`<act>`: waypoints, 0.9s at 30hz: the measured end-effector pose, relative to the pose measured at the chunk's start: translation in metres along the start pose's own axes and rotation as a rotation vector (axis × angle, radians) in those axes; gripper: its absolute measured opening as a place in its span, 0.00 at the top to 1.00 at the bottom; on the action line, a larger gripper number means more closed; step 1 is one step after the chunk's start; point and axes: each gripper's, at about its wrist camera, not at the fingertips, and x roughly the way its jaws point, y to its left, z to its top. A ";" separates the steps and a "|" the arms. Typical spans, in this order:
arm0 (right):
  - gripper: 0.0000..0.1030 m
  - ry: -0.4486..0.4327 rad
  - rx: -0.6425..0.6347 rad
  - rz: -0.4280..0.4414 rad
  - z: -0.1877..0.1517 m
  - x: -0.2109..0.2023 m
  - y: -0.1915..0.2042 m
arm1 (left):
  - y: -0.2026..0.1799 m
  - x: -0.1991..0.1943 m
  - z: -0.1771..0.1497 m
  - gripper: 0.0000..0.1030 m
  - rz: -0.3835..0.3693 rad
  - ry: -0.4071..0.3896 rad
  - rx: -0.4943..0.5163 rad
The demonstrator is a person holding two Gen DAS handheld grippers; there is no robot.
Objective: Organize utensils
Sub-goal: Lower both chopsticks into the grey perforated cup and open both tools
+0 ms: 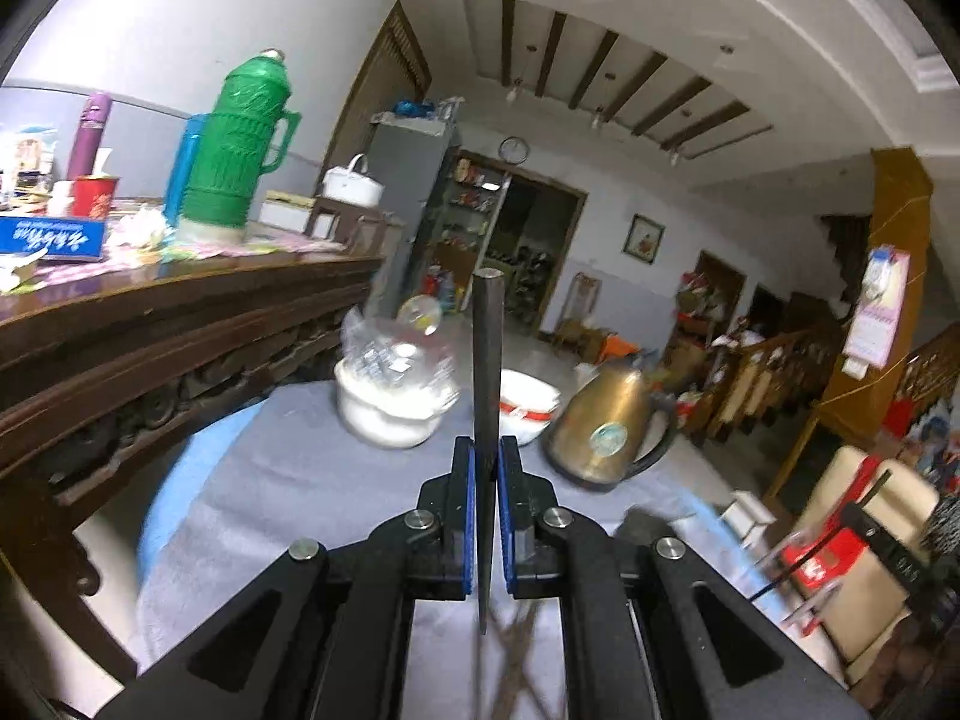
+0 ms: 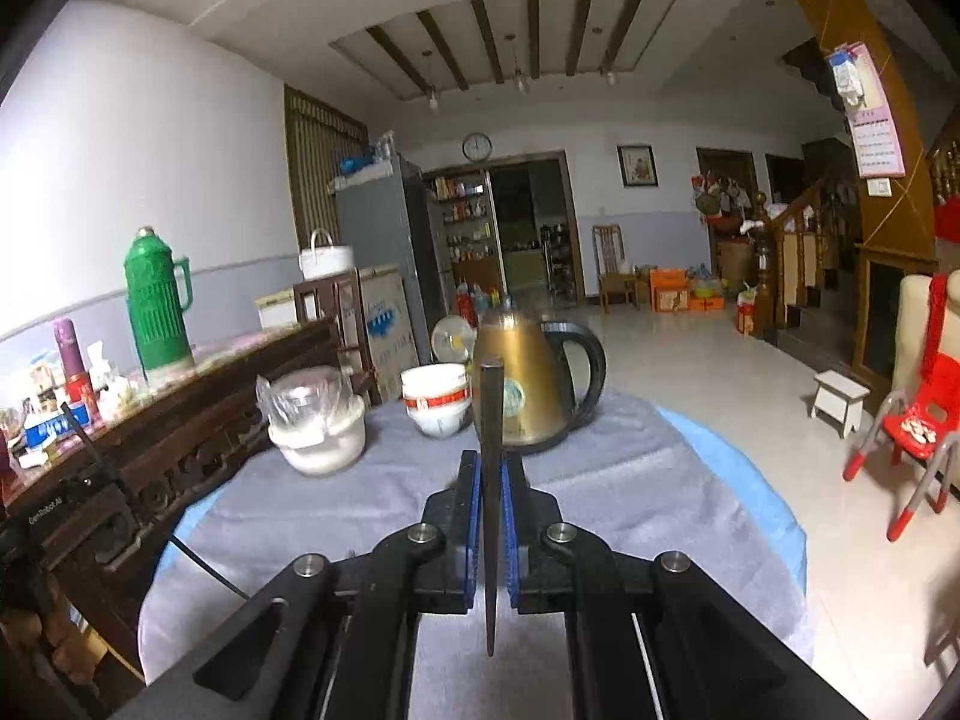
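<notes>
Glossy metal kettle [image 2: 528, 384], matt cloth [image 2: 630, 480].

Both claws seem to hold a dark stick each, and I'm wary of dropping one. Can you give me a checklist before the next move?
1. Left claw shut on its stick: ok.
2. Right claw shut on its stick: ok.
3. Both sticks upright between the pads: ok.
4. Space on the grey cloth in front of the claws: ok.
5. Kettle, bowls and covered tub standing behind, apart from the sticks: ok.
6. Place where the sticks belong: cannot tell, no holder shows.
</notes>
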 end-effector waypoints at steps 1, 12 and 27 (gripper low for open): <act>0.93 -0.013 0.000 0.002 0.005 -0.002 0.000 | -0.005 0.001 0.005 0.93 -0.025 0.000 -0.010; 0.93 -0.158 0.006 0.028 0.079 0.023 -0.003 | -0.090 0.067 0.053 0.93 -0.250 -0.003 -0.020; 0.93 0.067 0.041 0.047 0.043 0.137 -0.026 | -0.127 0.189 0.002 0.93 -0.211 0.221 0.051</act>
